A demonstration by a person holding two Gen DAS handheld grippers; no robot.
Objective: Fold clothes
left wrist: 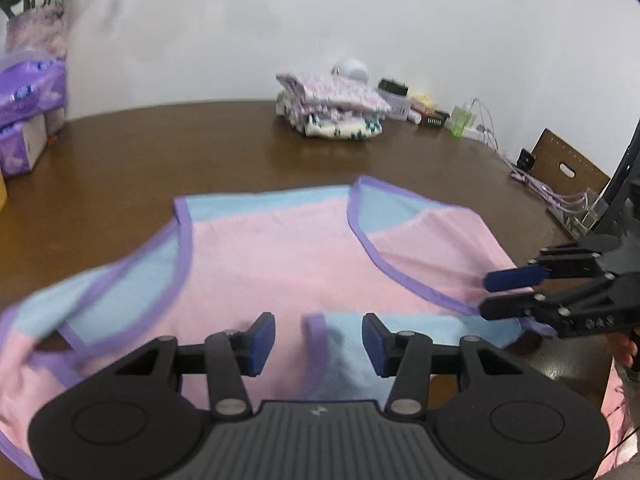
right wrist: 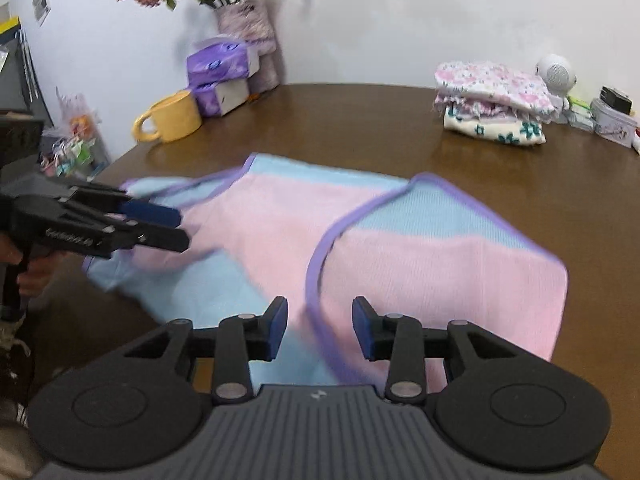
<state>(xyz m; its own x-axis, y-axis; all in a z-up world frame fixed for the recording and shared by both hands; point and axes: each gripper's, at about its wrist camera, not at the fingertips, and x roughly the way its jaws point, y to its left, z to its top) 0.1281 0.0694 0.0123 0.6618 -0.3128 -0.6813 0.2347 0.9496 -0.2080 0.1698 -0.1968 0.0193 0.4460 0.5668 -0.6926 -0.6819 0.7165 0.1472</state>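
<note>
A pink and light-blue garment with purple trim [left wrist: 280, 256] lies spread on the brown table [left wrist: 200, 152], its side flaps folded inward; it also shows in the right wrist view [right wrist: 400, 248]. My left gripper [left wrist: 318, 344] is open just above the garment's near edge, a purple-trimmed edge between its pads. It shows from the side in the right wrist view [right wrist: 180, 226], open over the garment's left part. My right gripper [right wrist: 320, 330] is open above the near edge, straddling a purple seam. It shows in the left wrist view [left wrist: 486, 294] at the garment's right edge.
A stack of folded floral clothes [right wrist: 496, 104] sits at the table's back. A yellow mug [right wrist: 172, 118], purple tissue packs [right wrist: 220, 76] and a vase of dried flowers [right wrist: 248, 28] stand at the left back. Small boxes, a white speaker [right wrist: 554, 74] and cables [left wrist: 536, 184] line the right side.
</note>
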